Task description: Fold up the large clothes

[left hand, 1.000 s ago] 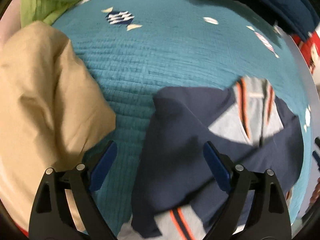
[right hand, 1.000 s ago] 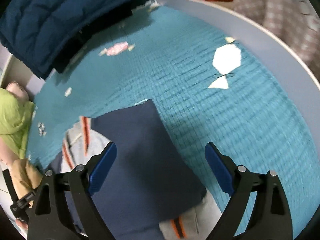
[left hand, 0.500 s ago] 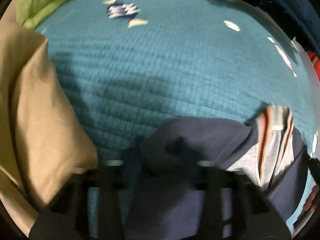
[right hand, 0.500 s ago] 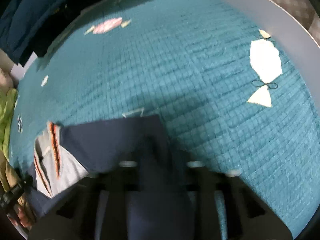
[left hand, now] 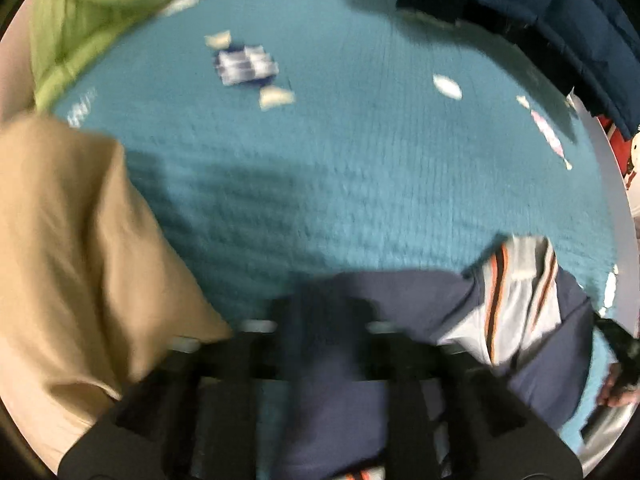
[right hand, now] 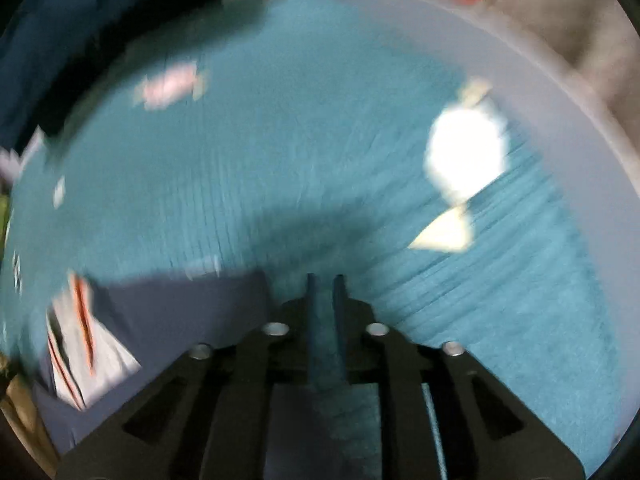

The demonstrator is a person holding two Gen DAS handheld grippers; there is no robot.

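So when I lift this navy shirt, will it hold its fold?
Probably not. The navy shirt already bunches and drapes at the left gripper, so it looks floppy. It seems light, and unpinched parts would likely sag onto the quilt.

No text, label, brand, number or sign can be read in either view. Both views are blurred by motion, and the small patterned patches [left hand: 246, 65] seen on the teal bed cover [left hand: 360, 168] carry no legible lettering.

shirt [left hand: 400, 300] navy, grey w/ orange stripes | quilt [left hand: 340, 160] teal | pillow [left hand: 80, 240] tan, prob.
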